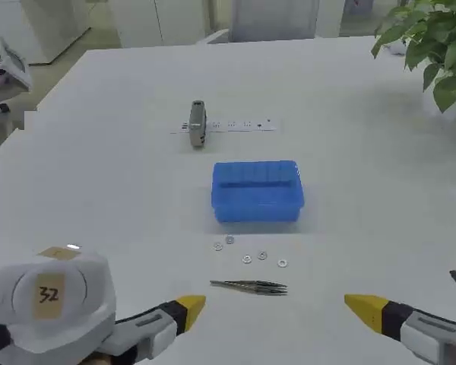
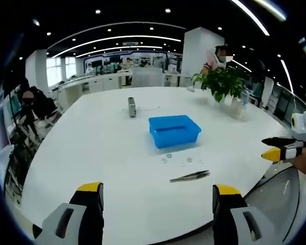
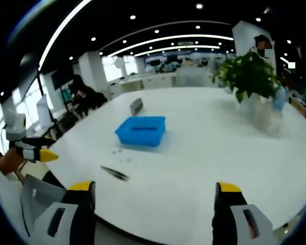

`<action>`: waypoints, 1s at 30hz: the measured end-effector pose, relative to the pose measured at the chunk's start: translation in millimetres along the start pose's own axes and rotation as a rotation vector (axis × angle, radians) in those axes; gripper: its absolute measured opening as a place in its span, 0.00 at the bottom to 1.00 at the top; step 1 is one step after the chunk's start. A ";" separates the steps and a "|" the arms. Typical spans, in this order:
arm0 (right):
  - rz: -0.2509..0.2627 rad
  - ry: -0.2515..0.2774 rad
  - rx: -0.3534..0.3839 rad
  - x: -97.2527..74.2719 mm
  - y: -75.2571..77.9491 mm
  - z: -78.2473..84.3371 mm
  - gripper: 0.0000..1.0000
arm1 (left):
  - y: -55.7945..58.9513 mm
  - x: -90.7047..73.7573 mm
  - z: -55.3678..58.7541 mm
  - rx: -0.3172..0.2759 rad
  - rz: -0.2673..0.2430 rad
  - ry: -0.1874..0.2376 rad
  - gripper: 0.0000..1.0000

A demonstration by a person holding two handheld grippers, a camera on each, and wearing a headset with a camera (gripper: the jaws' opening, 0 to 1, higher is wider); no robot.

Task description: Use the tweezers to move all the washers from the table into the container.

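Head view with both gripper views. The tweezers (image 1: 248, 286) lie flat on the white bench (image 1: 121, 190), near its front edge, with their long axis running left to right. In the head view they sit between the inner yellow tips of my two tongs and a little beyond them, touching neither.

Five washers (image 1: 247, 257) are scattered loosely on the bench just beyond the tweezers. They lie between the tweezers and the blue container (image 1: 257, 192), and none touches either. The container stands upright with its open side up, farther along the same line. I cannot tell whether anything lies inside it.

My left tongs (image 2: 158, 189) are spread wide with nothing between the jaws. In their own view the tweezers lie ahead, slightly toward the right jaw. My right tongs (image 3: 155, 186) are likewise spread wide and carry nothing. From there the tweezers lie ahead, nearer the left jaw.

I hold both tongs low over the near edge of the bench, well apart from each other, with their tips angled inward toward the tweezers.

Beyond the container a grey block (image 1: 197, 124) rests at one end of a white power strip (image 1: 239, 125). A leafy plant (image 1: 433, 46) stands at the far right.
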State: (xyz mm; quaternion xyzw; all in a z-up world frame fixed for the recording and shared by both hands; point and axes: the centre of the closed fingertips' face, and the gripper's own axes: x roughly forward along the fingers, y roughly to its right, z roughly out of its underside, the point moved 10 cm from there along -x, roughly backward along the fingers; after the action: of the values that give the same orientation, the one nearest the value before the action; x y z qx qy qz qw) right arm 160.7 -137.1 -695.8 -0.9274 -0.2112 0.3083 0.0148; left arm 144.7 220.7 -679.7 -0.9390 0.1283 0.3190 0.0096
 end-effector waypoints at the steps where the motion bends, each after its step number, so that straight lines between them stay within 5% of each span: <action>1: 0.000 0.001 0.000 0.0 0.0 0.0 0.97 | -0.3 0.0 0.1 -0.001 0.001 0.000 0.96; 30: 0.006 -0.009 -0.009 1.7 1.9 -0.1 0.99 | -1.1 0.5 2.7 -0.011 -0.007 -0.006 0.98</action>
State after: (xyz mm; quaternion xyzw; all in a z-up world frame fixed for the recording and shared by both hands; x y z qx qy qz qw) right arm 162.7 -138.1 -697.0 -0.9267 -0.2098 0.3116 0.0087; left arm 143.7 221.8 -682.2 -0.9385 0.1231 0.3224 0.0060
